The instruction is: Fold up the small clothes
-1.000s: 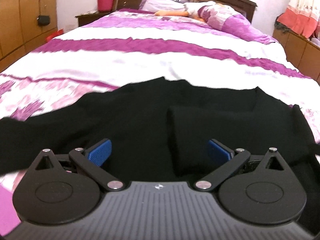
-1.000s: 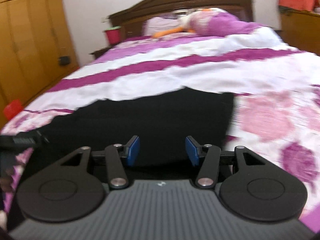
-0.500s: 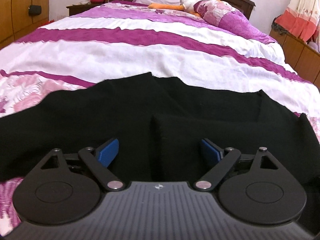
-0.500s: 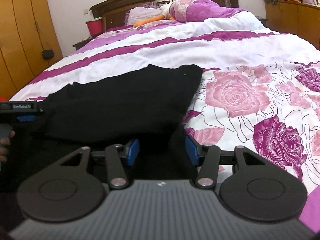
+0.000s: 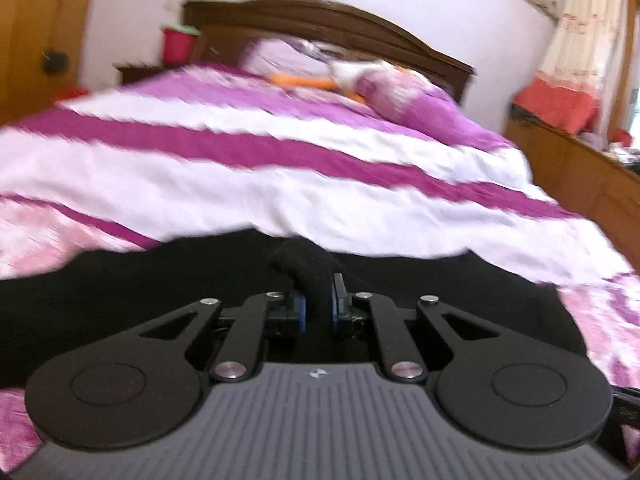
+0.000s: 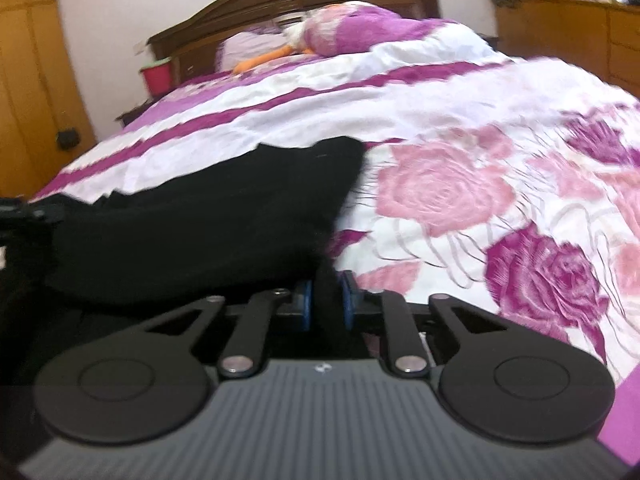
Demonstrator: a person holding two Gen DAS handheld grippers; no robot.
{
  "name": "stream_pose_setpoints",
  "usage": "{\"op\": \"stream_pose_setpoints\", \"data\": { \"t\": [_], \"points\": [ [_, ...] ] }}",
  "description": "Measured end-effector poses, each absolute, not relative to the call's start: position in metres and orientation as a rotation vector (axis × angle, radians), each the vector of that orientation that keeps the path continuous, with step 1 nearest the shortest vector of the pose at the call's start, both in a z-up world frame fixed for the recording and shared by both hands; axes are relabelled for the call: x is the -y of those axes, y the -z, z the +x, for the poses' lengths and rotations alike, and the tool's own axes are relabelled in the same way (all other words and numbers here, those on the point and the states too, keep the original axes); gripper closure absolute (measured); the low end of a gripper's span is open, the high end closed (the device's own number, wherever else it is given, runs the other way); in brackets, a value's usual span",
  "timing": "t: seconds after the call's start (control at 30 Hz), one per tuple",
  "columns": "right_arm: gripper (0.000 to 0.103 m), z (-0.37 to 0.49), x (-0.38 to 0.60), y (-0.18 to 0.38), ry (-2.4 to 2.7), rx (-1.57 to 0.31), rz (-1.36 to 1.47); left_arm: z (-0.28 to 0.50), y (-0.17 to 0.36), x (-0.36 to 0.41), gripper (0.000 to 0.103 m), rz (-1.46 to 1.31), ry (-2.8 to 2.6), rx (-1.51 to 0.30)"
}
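Left wrist view: left gripper point(image 5: 317, 307), black linkage arms with blue ribbed pads point(image 5: 301, 312), jaws drawn in to a narrow gap and clamped on a bunched fold of the black knit garment point(image 5: 120, 292). The pinched fabric rises from between the pads as a rounded hump just past the fingertips. Rest of the garment lies spread flat on the bed across the width of the view, under and beyond the gripper.

Right wrist view: right gripper point(image 6: 325, 305), same black build with blue pads point(image 6: 307, 306), jaws likewise nearly together and gripping a strip of the black garment point(image 6: 208, 220) at its right-hand edge. From the pinch the cloth runs up and left in a broad dark slab, its far corner rounded, lying on the bedspread. At the left border a black device part point(image 6: 24, 214) shows, blurred, touching or just over the garment; cannot tell which.

Under the garment: quilted bedspread with pink and magenta rose print point(image 6: 500, 216) near, going to white and magenta stripes point(image 5: 280, 152) further up the bed. Both views motion-blurred.

Further: purple-and-white bundled bedding point(image 5: 404, 96) at the head of the bed, an orange soft item point(image 6: 264, 58) beside it, a pale lilac pillow point(image 5: 280, 56). Dark brown curved wooden headboard point(image 5: 320, 20) behind. Red bucket with green rim point(image 5: 178, 42) on the dark bedside stand, left of the headboard. Orange-brown wooden wardrobe point(image 5: 36, 32) on the left wall, wooden cabinet point(image 5: 580, 168) on the right with a coral-red cloth point(image 5: 556, 104) piled on it, light curtain point(image 5: 588, 28) above.
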State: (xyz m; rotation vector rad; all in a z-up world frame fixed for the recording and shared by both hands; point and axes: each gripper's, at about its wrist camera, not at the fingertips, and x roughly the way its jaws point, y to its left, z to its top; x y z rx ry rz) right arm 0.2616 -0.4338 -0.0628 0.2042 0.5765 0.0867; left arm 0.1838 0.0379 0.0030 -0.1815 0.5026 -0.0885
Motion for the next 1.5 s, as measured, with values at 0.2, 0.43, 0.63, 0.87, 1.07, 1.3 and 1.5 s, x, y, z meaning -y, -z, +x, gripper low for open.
{"op": "stream_pose_setpoints", "data": {
  "t": [0.2,0.43,0.63,0.87,1.07,1.3,1.5],
  "points": [
    [0.090,0.258,0.444,0.068,-0.062,-0.575,0.282,0.204,0.031,-0.047,0.090,-0.150,0.005,-0.617],
    [0.088,0.257,0.443,0.063,-0.082,-0.611,0.253,0.203,0.040,-0.051,0.089,-0.147,0.029,-0.622],
    [0.084,0.244,0.441,0.048,-0.113,-0.633,0.253,0.185,0.018,-0.060,0.078,-0.166,0.053,-0.617],
    [0.084,0.230,0.428,0.019,-0.160,-0.554,0.204,0.168,0.014,-0.059,0.061,-0.112,0.038,-0.637],
    [0.084,0.253,0.413,0.024,-0.186,-0.558,0.153,0.173,0.032,-0.057,0.058,-0.090,0.011,-0.680],
    [0.088,0.276,0.413,0.062,-0.174,-0.630,0.163,0.176,0.041,-0.056,0.055,-0.085,0.002,-0.678],
    [0.088,0.274,0.414,0.064,-0.176,-0.621,0.174,0.167,0.031,-0.064,0.054,-0.114,-0.013,-0.679]
  ]
}}
